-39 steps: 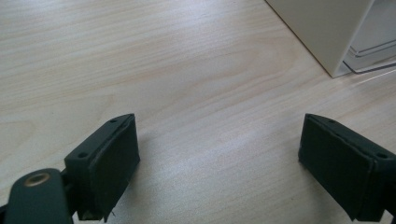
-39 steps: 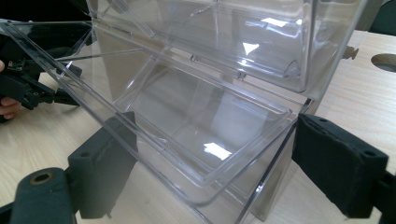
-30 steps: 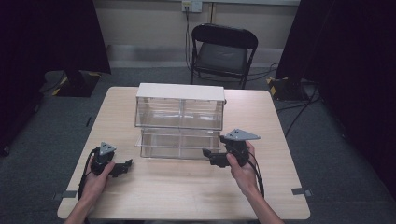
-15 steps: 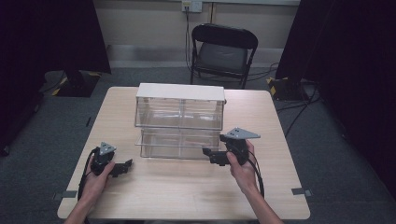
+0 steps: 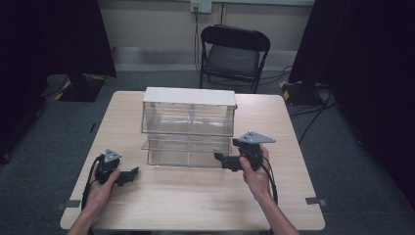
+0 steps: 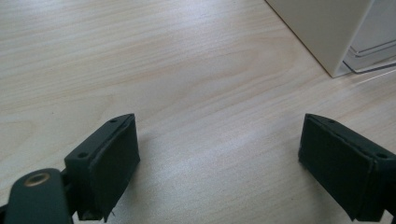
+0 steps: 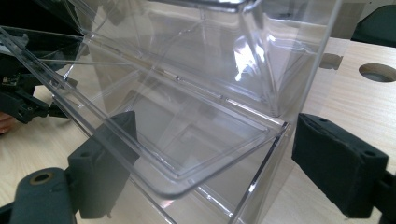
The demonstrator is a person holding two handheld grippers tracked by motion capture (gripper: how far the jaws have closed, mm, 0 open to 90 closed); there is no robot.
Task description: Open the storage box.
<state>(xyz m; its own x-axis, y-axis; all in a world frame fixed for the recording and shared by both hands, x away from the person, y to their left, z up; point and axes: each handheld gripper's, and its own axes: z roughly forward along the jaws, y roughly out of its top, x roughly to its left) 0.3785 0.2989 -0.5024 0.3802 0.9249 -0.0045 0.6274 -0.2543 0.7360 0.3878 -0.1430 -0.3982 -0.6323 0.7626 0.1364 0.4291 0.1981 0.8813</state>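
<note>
Clear plastic drawer cabinet point(image 5: 188, 125) standing at the middle of a pale wooden table point(image 5: 195, 200), white top panel up, two tiers of see-through drawers below. Bottom drawer point(image 5: 188, 152) pulled out a little toward the near edge, its front sticking past the tier above.

Right gripper point(image 5: 226, 161) at the cabinet's near right corner, held in the right hand point(image 5: 254, 171), grey three-cornered plate on top, jaws aimed leftward at the drawer front. In the right gripper view, jaws spread wide point(image 7: 212, 168), one black pad behind the clear drawer wall and the other outside the cabinet's right corner (contact with the plastic cannot be told). Drawer point(image 7: 187, 140) tilted across that view, its rounded lip low between the jaws; nothing seen through its clear walls. Round hole point(image 7: 377, 72) in the tabletop past the cabinet.

Left gripper point(image 5: 128, 176) well apart from the cabinet, off its near left corner, low over bare tabletop, held in the left hand point(image 5: 100, 188), cable trailing back along the wrist. In the left gripper view, jaws wide apart point(image 6: 219, 163) with nothing between them but wood grain point(image 6: 154, 74); cabinet's white side panel point(image 6: 322, 28) up at the far right, beyond the jaws.

Black folding chair point(image 5: 234, 54) behind the table, beyond the cabinet, on grey carpet.
</note>
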